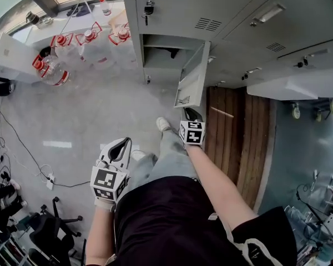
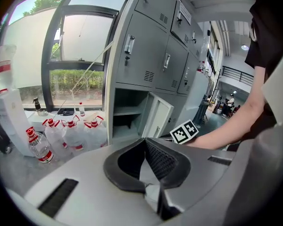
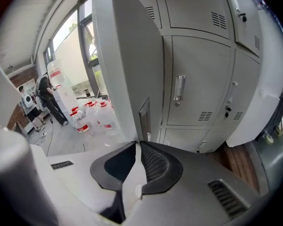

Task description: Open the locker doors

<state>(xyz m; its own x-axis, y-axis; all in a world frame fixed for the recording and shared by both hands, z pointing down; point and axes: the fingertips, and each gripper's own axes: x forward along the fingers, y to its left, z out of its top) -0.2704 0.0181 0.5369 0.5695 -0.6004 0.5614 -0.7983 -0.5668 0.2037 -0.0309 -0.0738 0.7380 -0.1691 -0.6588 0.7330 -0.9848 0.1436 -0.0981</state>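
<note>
A bank of grey lockers (image 1: 277, 21) fills the top of the head view. One low locker door (image 1: 193, 76) stands swung out, and its compartment (image 1: 161, 54) is bare inside. My right gripper (image 1: 192, 114) is at the free edge of that door. In the right gripper view the door (image 3: 127, 69) runs down into the right gripper (image 3: 140, 144), whose jaws are closed on the edge just below the handle recess (image 3: 144, 119). My left gripper (image 1: 119, 147) hangs back by my left leg. The left gripper (image 2: 144, 140) is shut on nothing and faces the open door (image 2: 158, 117).
Several large water bottles (image 1: 89, 37) with red caps stand on the floor left of the lockers. Brown wooden planks (image 1: 238, 137) lie to my right. Cables (image 1: 22, 148) and a black office chair (image 1: 50, 226) are at the far left. A person (image 3: 47, 98) stands by the window.
</note>
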